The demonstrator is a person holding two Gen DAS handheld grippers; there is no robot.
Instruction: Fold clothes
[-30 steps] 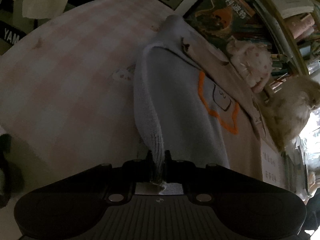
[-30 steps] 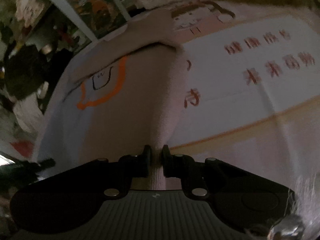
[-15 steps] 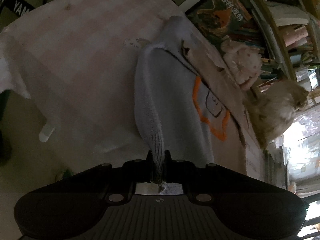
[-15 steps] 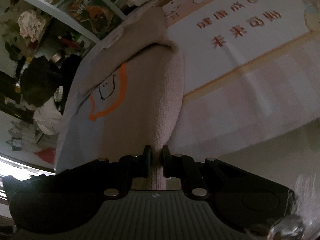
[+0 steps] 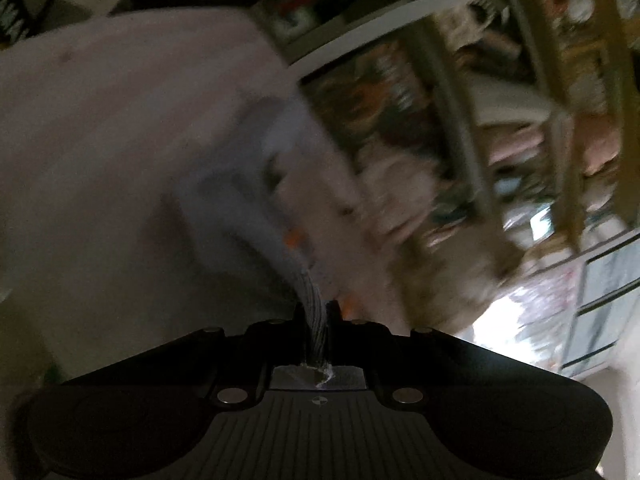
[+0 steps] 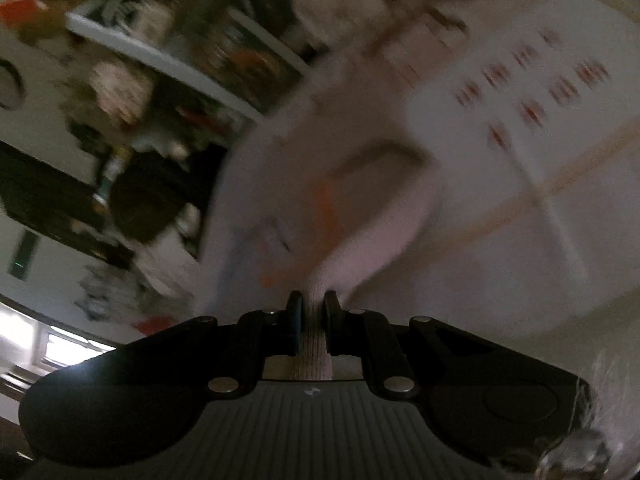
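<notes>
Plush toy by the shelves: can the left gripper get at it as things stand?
Probably not. The left gripper is shut on the sweater's ribbed hem, so it has no free jaws; it would have to let go first. The blurred plush toy lies past the sweater.

— What are we seeing underneath it all?
— We are looking at a bed (image 5: 100,128) under a pale pink sheet, badly blurred.
— And lying on it?
— A sweater (image 6: 320,184) is lying partly there, beside a white printed panel (image 6: 532,92) with red characters.
</notes>
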